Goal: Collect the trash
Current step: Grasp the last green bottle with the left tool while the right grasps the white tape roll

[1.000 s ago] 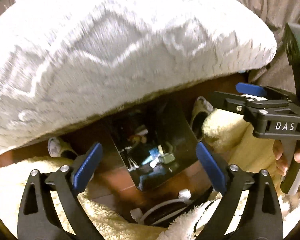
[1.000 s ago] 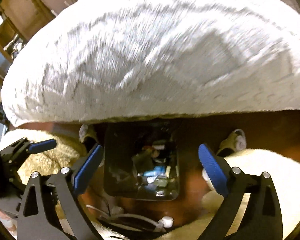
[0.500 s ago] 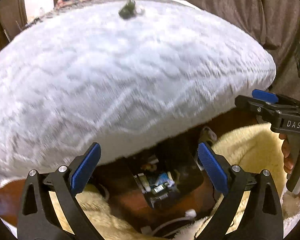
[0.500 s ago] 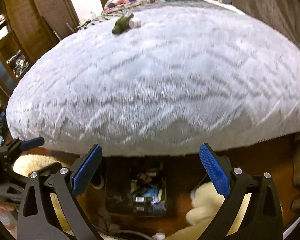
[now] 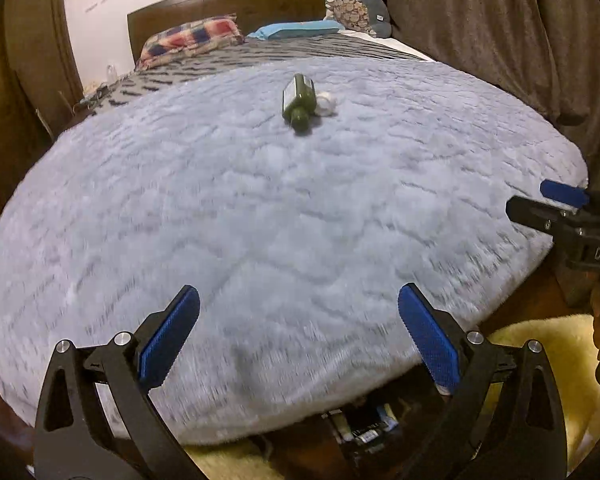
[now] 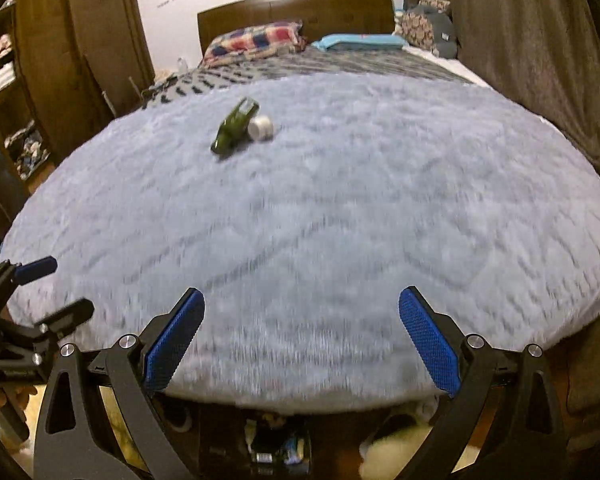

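A dark green bottle [image 5: 298, 103] lies on its side on the grey fluffy blanket [image 5: 284, 220] in the middle of the bed, with a small white tub [image 5: 326, 104] touching it. Both show in the right wrist view too, the bottle [image 6: 236, 126] and the tub [image 6: 261, 128]. My left gripper [image 5: 298, 334] is open and empty above the bed's near edge. My right gripper [image 6: 300, 338] is open and empty, level with it. A dark bin of trash [image 5: 364, 426] sits on the floor under the bed edge, also in the right wrist view [image 6: 278, 446].
Pillows [image 5: 190, 38] and a wooden headboard [image 5: 228, 2] are at the far end. Brown curtains [image 5: 500, 32] hang on the right. Shelves [image 6: 8, 92] stand at the left. A cream fleece rug [image 5: 540, 344] lies on the floor.
Both grippers have tilted up from the floor bin to the bed top. The bottle and tub have come into view; the bin has dropped to the bottom edge.
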A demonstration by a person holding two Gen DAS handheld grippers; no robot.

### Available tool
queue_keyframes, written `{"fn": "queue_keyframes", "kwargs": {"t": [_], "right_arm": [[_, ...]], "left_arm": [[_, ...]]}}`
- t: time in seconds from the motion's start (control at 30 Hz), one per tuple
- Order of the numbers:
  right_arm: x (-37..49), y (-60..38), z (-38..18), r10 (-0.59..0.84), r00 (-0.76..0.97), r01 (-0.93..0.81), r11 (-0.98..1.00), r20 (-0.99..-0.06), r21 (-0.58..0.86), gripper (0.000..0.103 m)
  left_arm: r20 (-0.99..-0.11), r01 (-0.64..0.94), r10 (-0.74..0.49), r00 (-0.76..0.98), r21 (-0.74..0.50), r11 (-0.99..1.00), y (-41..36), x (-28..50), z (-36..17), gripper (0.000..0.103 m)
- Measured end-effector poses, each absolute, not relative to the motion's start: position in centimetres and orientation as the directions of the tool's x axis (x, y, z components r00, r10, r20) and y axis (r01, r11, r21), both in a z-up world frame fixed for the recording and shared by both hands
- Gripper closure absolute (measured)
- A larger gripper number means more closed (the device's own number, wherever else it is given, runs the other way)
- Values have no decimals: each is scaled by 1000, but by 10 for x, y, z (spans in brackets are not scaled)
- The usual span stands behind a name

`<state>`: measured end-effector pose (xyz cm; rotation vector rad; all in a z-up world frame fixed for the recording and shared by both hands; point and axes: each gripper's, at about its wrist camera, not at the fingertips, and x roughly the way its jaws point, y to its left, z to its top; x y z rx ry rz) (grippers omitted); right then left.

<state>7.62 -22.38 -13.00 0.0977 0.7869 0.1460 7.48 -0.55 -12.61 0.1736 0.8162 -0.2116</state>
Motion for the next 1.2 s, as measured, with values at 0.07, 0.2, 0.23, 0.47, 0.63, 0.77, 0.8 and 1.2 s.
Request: {"fn": "queue_keyframes", "kwargs": {"t": [0.07, 0.2, 0.23, 0.47, 0.63, 0.77, 0.8, 1.2], "right_arm": [[93, -224, -128, 158, 712, -84, 987, -685, 140, 5], [123, -223, -125, 118, 742, -58, 992, -660, 112, 5], [129, -222, -125, 112, 744, -58, 993, -659, 103, 5], [174, -225, -122, 73, 745, -53, 997, -663, 51, 5], [207, -235, -123, 75, 722, -27, 996, -688, 80, 5], [229, -241, -127, 70, 704, -5, 996, -706, 93, 5], [235, -242, -128, 71, 699, -3, 995, -712, 96, 5], [268, -248, -142, 70, 649, -12, 997, -757, 82, 5]], "left_arm": [[-728, 262, -120, 675, 85, 961, -9, 89, -122, 9], [-705, 255, -112, 700, 100, 962, -12, 119, -118, 9], [-702, 258, -118, 703, 97, 961, -12, 126, -118, 9], [-705, 259, -120, 698, 93, 961, -17, 183, -118, 9], [-705, 254, -145, 694, 52, 966, -27, 225, -118, 9], [-721, 251, -140, 679, 49, 967, -38, 260, -124, 9], [-724, 246, -136, 676, 48, 968, -39, 267, -126, 9], [-764, 272, -132, 632, 59, 960, -67, 331, -151, 29]]}}
